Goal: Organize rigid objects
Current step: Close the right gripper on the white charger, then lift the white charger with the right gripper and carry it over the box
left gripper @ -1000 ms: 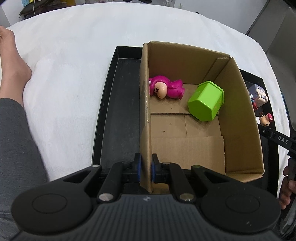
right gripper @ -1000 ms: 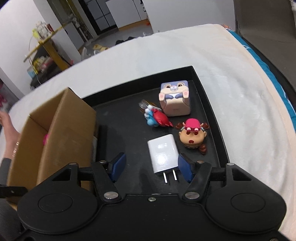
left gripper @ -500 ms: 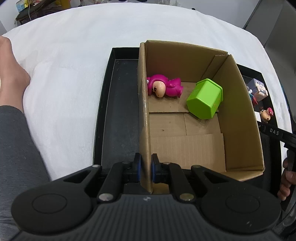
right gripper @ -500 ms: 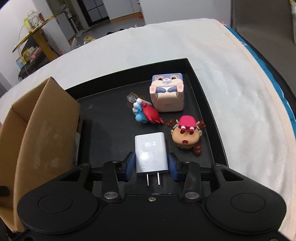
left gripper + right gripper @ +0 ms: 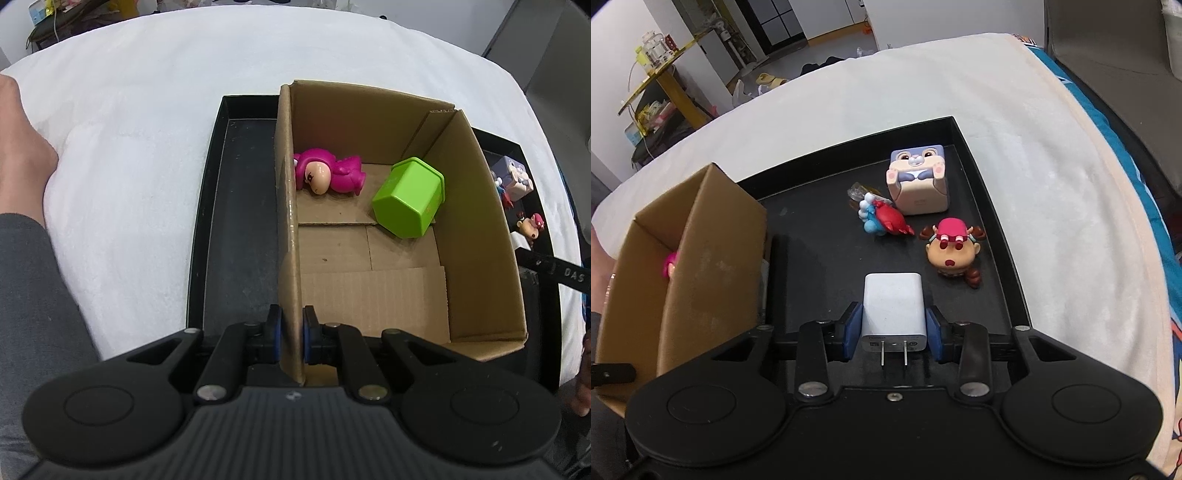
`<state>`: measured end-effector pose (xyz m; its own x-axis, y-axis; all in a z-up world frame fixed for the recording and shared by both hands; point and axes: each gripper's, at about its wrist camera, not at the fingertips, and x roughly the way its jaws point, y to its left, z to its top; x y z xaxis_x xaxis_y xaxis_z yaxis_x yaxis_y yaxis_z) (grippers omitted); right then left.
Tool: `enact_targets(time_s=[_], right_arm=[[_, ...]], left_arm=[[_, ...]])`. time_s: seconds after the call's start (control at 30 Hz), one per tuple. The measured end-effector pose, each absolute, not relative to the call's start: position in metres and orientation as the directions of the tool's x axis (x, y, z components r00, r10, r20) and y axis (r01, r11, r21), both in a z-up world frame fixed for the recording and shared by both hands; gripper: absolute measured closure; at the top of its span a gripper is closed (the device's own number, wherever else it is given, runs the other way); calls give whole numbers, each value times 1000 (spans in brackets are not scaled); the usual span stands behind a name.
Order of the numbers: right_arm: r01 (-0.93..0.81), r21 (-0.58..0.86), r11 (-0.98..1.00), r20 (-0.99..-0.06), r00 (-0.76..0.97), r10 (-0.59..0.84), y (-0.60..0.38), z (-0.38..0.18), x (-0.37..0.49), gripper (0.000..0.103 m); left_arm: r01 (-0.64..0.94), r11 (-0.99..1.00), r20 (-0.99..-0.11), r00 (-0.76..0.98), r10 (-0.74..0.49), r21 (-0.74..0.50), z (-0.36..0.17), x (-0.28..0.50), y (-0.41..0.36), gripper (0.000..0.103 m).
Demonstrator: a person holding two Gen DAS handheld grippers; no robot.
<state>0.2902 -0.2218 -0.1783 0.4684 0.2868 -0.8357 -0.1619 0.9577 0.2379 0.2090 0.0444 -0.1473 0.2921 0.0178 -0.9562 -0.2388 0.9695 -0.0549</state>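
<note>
Here, white USB wall charger [image 5: 893, 304] lying flat on black tray [image 5: 997, 221], prongs toward camera, pinched across its flat sides by right gripper [image 5: 893, 332]. Probably light, rigid, smooth-shelled, so likely slippery; side grip looks best. Label by prongs too small to read. Left gripper [image 5: 291, 332] clamped on cardboard box [image 5: 480, 206] wall.

The left gripper [image 5: 291, 334] points steeply down, its blue pads clamped on a brown cardboard box wall [image 5: 286, 236]. The right gripper [image 5: 893, 334], tilted downward, pinches a white rectangular plug charger [image 5: 892, 301].
</note>
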Motion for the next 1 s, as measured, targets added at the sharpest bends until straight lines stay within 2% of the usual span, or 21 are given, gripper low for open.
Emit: enact_targets(time_s=[0.67, 1.0], right_arm=[[-167, 281, 945, -804, 497, 327, -208, -121, 282, 67], [-228, 263, 937, -799, 493, 344, -182, -95, 279, 67]], left_arm=[[-233, 971, -954, 299, 17, -56, -148, 209, 45, 93], [-219, 974, -951, 308, 17, -54, -147, 207, 45, 93]])
